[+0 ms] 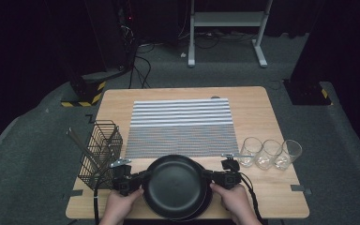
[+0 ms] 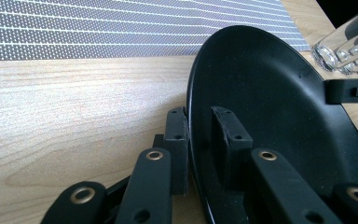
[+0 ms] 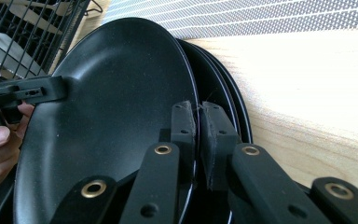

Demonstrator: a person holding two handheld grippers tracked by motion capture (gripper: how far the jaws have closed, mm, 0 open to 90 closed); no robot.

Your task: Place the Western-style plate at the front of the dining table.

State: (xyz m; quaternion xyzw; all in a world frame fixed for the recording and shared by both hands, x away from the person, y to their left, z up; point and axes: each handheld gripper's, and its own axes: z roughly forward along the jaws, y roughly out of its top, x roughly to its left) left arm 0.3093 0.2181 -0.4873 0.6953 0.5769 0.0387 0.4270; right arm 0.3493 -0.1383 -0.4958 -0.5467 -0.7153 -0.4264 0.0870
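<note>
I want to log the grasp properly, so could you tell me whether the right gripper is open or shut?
Shut on the top plate: in the right gripper view, the right gripper has its fingers pressed against both faces of that plate's rim, above the other stacked plates.

Round black plate (image 1: 175, 180), matte, shallow rim, face up, topmost of a stack of black plates (image 3: 233, 107), lifted slightly, clamped at opposite rims between left gripper (image 1: 140, 180) and right gripper (image 1: 212, 178)

Both grippers are showing matte black, blocky bodies. The left gripper (image 1: 143, 180) is carrying a grey three-cornered plate at its 11 o'clock, the right gripper (image 1: 212, 177) one at its 12 o'clock. Brass-ringed holes are dotting the jaw arms, and black cables are trailing toward 6 o'clock.
</note>
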